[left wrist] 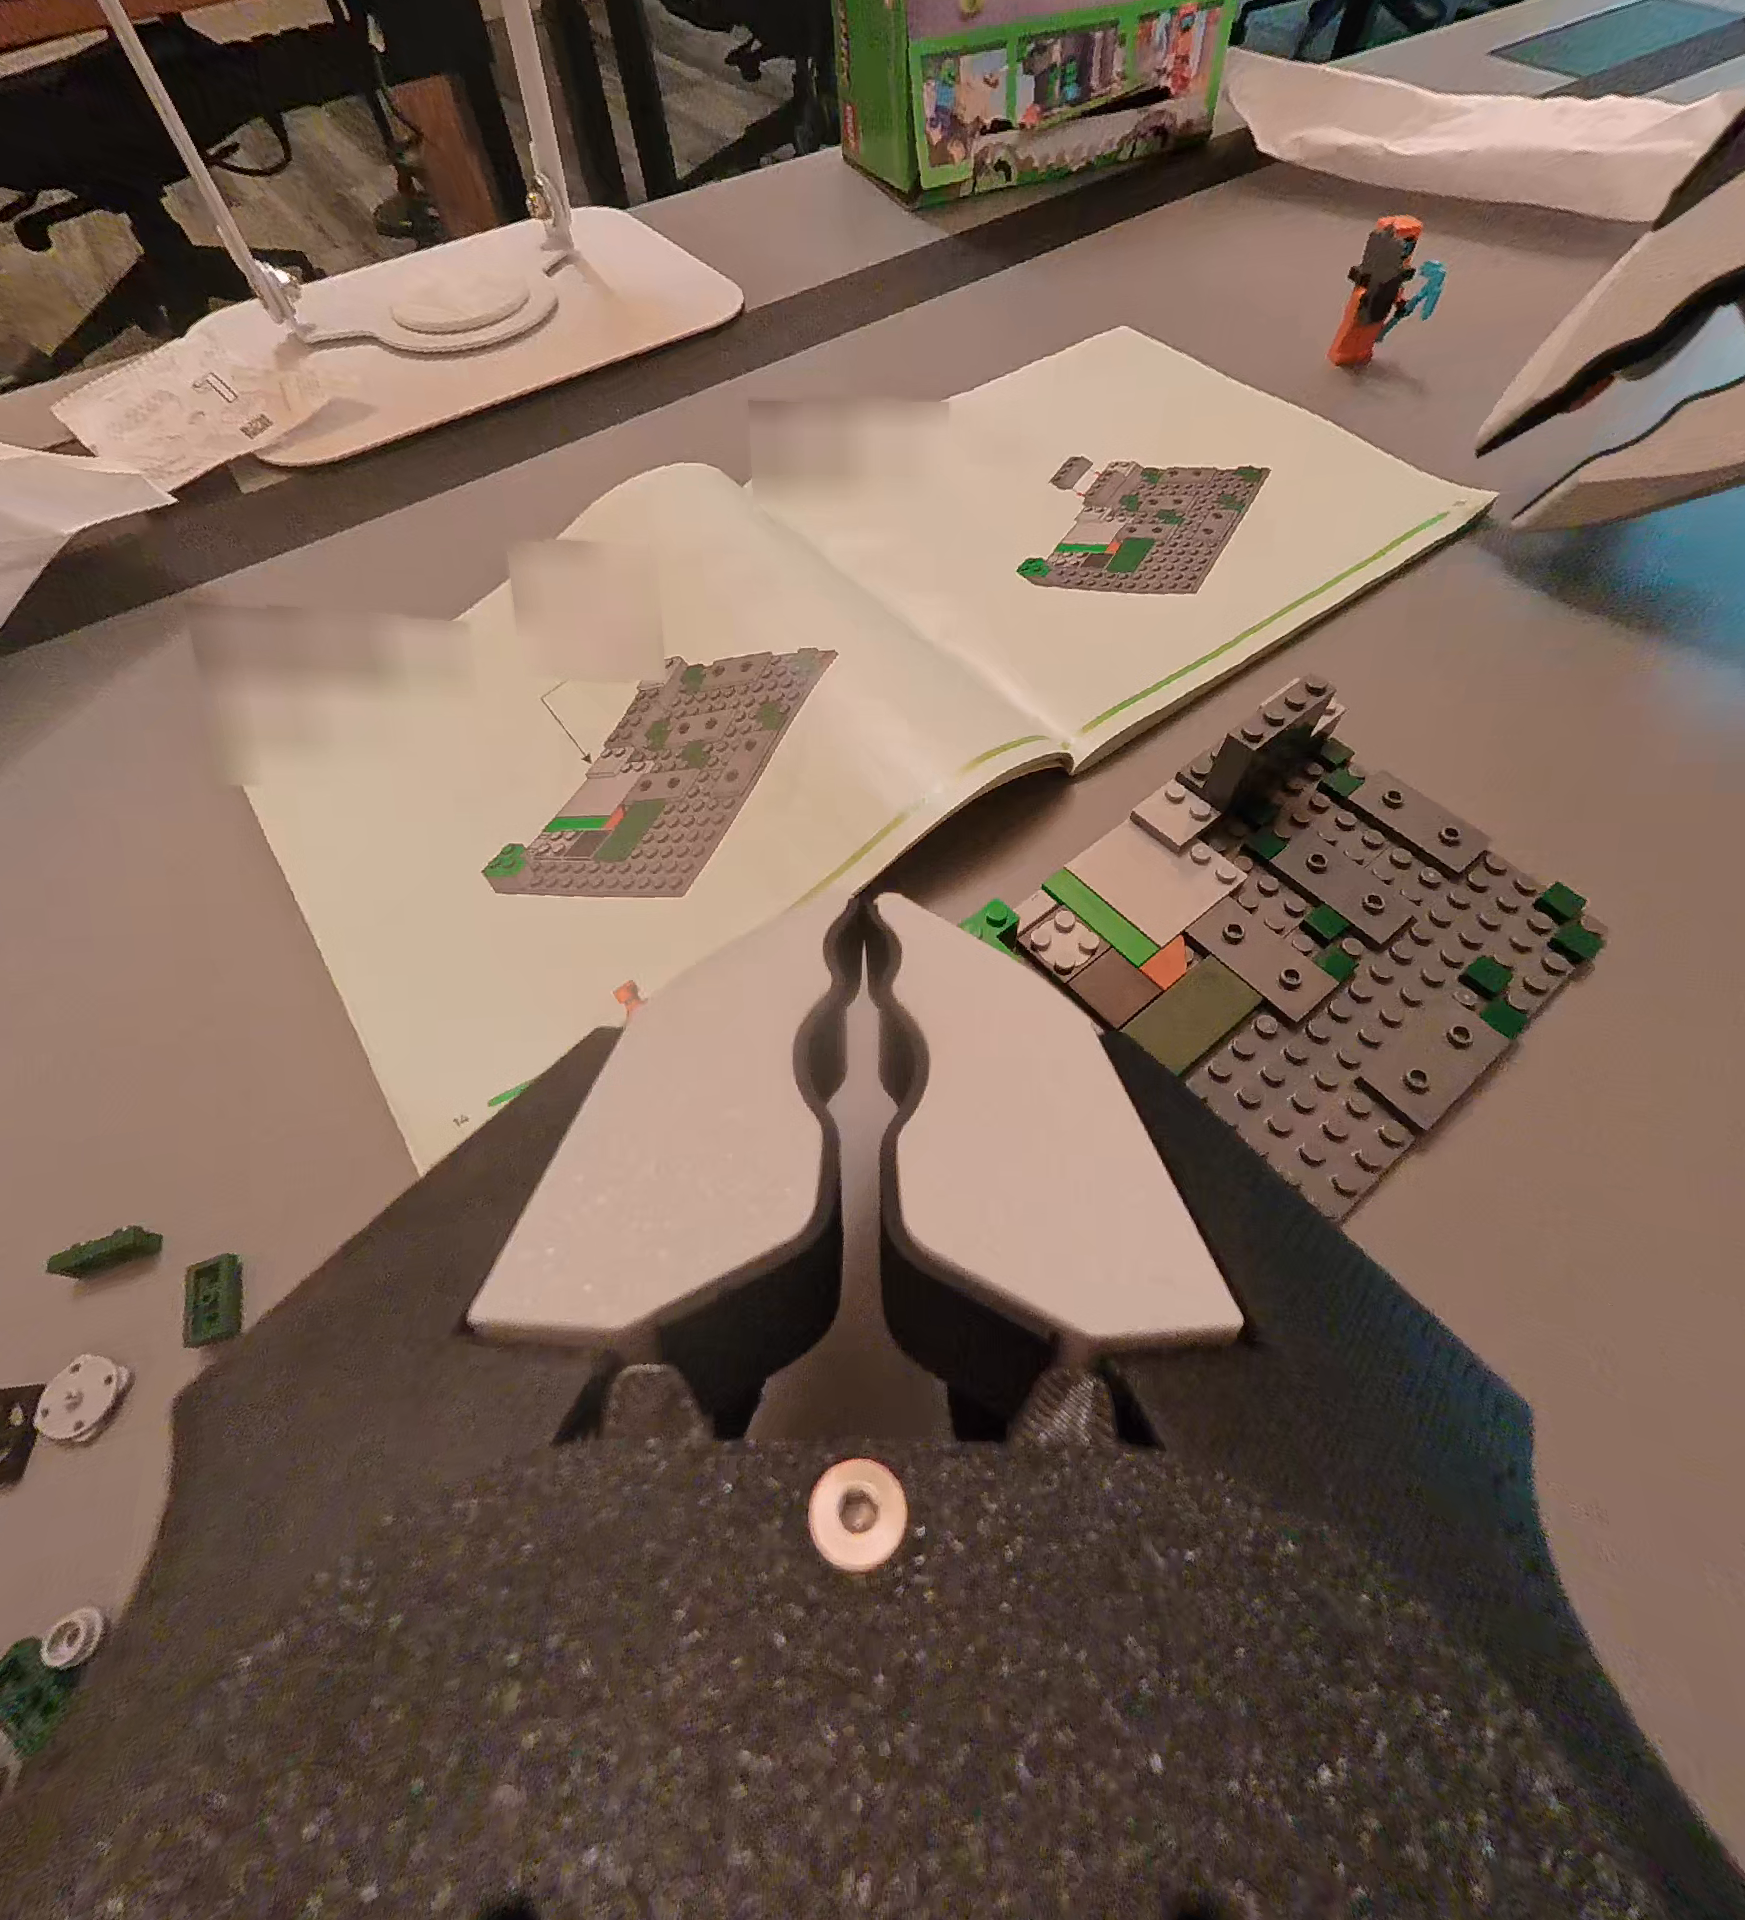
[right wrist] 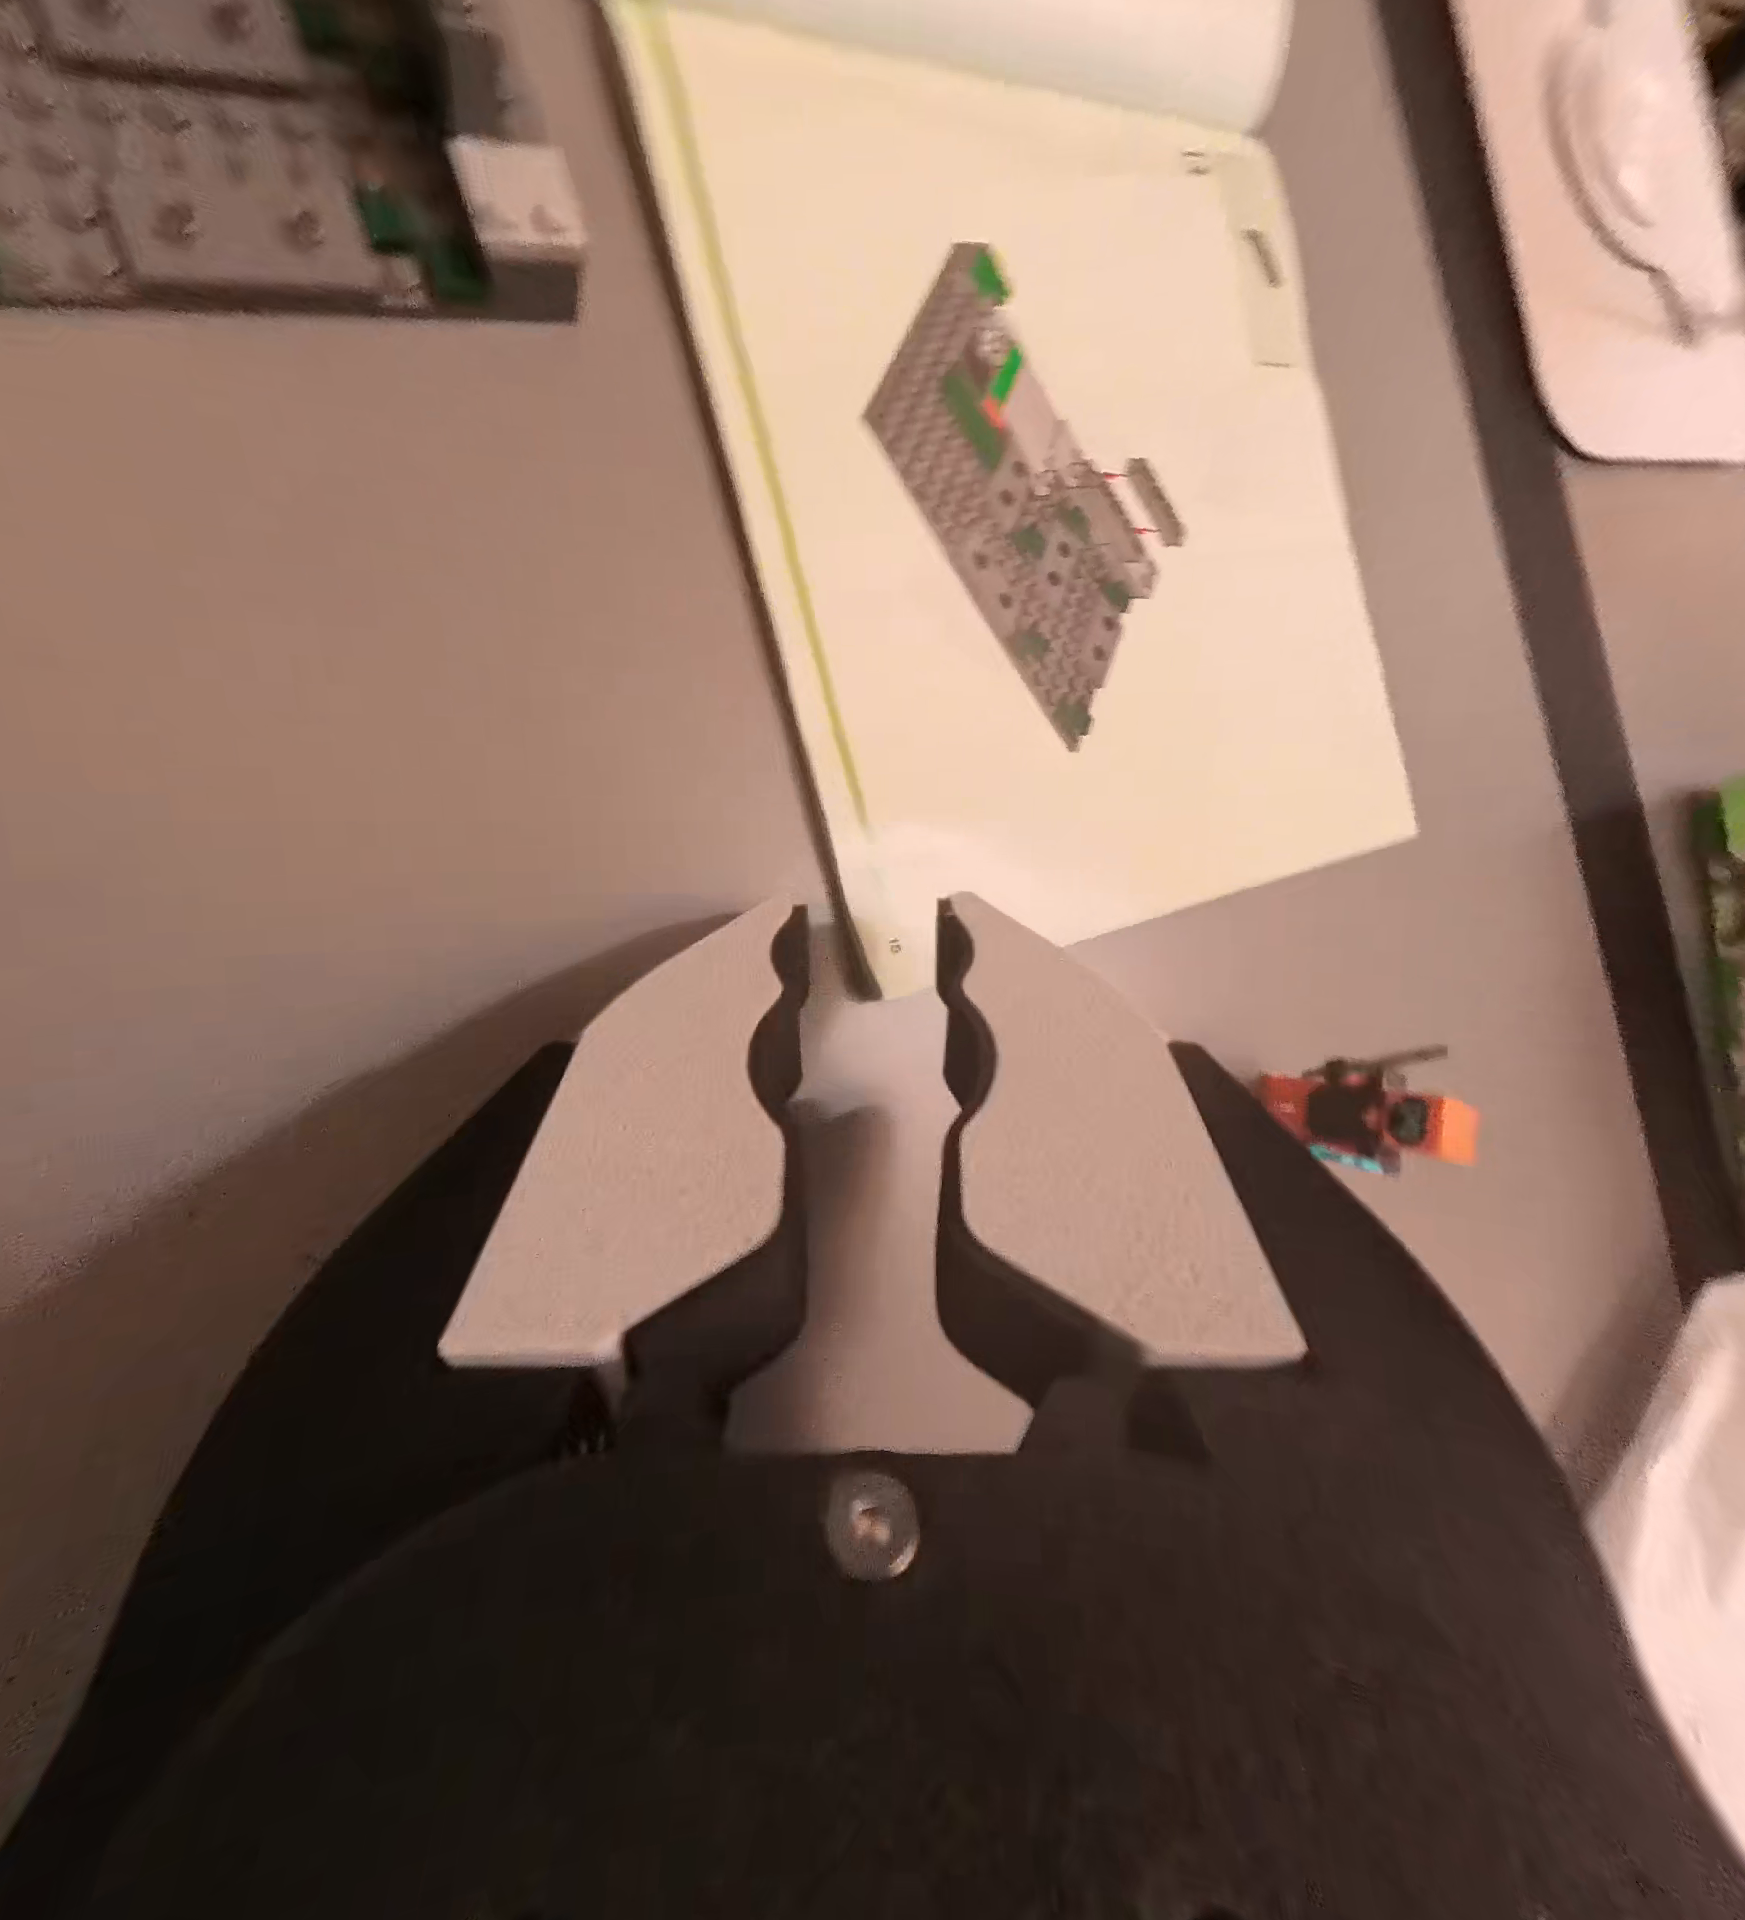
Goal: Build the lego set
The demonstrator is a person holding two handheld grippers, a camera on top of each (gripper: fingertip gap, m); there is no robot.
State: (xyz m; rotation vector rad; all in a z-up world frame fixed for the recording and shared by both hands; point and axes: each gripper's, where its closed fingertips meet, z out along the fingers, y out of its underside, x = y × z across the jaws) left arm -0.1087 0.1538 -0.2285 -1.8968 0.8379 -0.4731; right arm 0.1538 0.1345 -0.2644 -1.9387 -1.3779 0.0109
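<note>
The left tool [left wrist: 866, 914] is closed and empty, with the partly built grey baseplate [left wrist: 1367, 997] just ahead to its right on the worktop [left wrist: 172, 935]. The right tool [right wrist: 873, 914], parted and empty, hovers at the open instruction booklet's [right wrist: 1107, 727] corner. The plate looks light, stiff and thin, and is best pinched at a bare edge; loose green plates [left wrist: 213, 1299] lie to the left tool's left.

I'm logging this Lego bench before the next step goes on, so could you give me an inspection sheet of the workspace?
Surface: grey table, flat, matte.
Job's things: partly built grey baseplate with green tiles and a raised dark piece at its far corner; open instruction booklet beside it; loose green and white pieces at near left; orange minifigure standing behind the booklet; set box at the far edge.
Clutter: white paper bags at far right and at left; white lamp base; printed slip.
Grippers: left gripper shut, empty, over the booklet's near edge; right gripper open, empty, at the booklet's corner.
Cables: nothing seen.
Surroundings: dark furniture behind the table, dim.
</note>
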